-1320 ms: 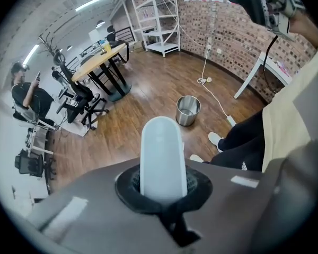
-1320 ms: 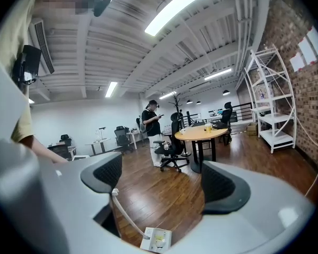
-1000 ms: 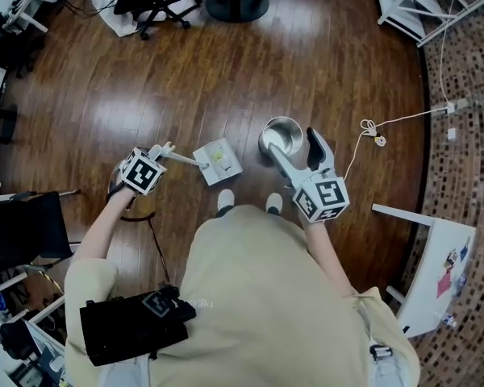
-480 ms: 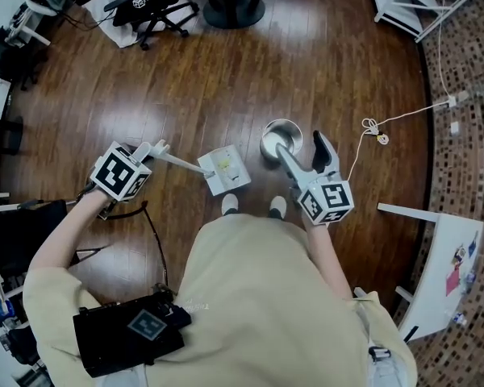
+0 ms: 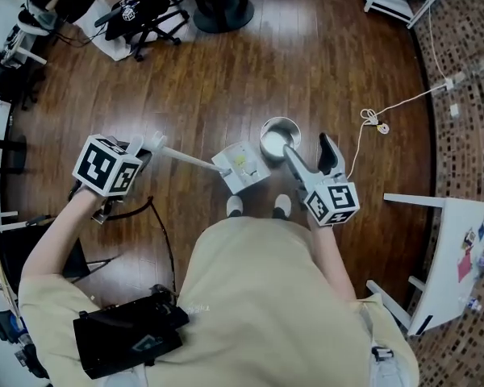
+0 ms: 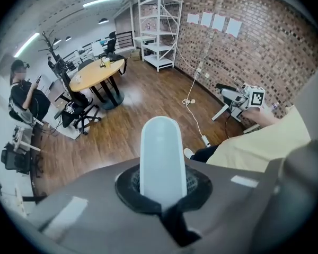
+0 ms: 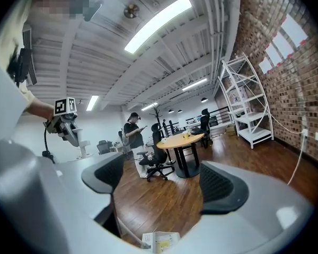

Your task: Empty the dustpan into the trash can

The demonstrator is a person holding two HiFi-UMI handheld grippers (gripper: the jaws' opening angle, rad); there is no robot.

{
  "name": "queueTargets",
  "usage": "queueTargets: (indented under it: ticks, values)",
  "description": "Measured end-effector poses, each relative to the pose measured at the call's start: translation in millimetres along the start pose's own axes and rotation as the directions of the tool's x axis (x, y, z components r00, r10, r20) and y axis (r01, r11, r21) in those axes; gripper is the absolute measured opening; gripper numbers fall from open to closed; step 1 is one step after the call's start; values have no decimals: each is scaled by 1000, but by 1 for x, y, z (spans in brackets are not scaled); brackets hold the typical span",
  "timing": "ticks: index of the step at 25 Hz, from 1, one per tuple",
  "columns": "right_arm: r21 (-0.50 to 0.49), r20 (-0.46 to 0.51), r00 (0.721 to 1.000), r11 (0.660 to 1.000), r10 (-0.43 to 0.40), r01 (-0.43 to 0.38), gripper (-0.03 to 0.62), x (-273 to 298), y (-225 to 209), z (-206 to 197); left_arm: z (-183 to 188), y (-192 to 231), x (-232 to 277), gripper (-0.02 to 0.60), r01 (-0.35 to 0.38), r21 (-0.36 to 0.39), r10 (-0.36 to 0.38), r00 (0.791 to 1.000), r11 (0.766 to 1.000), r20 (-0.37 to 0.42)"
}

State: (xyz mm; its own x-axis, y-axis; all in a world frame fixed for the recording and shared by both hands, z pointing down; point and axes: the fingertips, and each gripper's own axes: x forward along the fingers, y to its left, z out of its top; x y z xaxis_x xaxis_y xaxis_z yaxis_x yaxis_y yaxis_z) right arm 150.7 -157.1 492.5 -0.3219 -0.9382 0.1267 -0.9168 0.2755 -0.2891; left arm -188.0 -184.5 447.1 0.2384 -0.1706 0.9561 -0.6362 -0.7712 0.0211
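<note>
- The left tongs [image 5: 145, 147] are clamped on the white handle [image 6: 163, 160] of the dustpan [image 5: 242, 166]. The left gripper view shows the handle pinched tight between the jaws.
- The pan hangs at the far end of that long handle, in front of the person's shoes and just left of the can [image 5: 274, 134]. Seen from the head view, it is beside the can's mouth, not yet over it.
- Something pale yellow lies in the pan, so the load looks undumped. I cannot tell how much the pan is tilted.
- The right tongs [image 5: 312, 156] stand partly apart and have just been closing, with nothing between the jaws. The right gripper view shows only floor [image 7: 164, 205] and a corner of the pan [image 7: 161, 242] through the gap.
- In the head view one right jaw crosses the can's near-right rim. Whether it touches the can I cannot tell.
- Done, as I judge it: the pan is picked up and carried to the can.
- Left: bring the pan over the opening, tip it so the contents slide in, then take it away.
- The can is small and round, so a spill past the rim seems the main risk.
</note>
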Motion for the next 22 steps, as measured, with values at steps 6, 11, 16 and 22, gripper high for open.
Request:
queueTargets:
  ticks: [6,11,16,22]
  values:
    - [12,12,999,999,-34,34,437,-16,-16,3,41,-14,5,2,-3,77,-1,999,997,48]
    - [18,25,998,998,-60,60,436,-32,-27,5,73,-22,22,2,0,99,-6,998,995,62]
    - [36,33,995,995,-90,89,431,-45,-34,3,102,-28,64,2,9,74,-13,999,997,53]
    - [41,43,991,992,-125,123,431,-64,-44,2,115,-60,105,2,130,-16,-130,992,991,3]
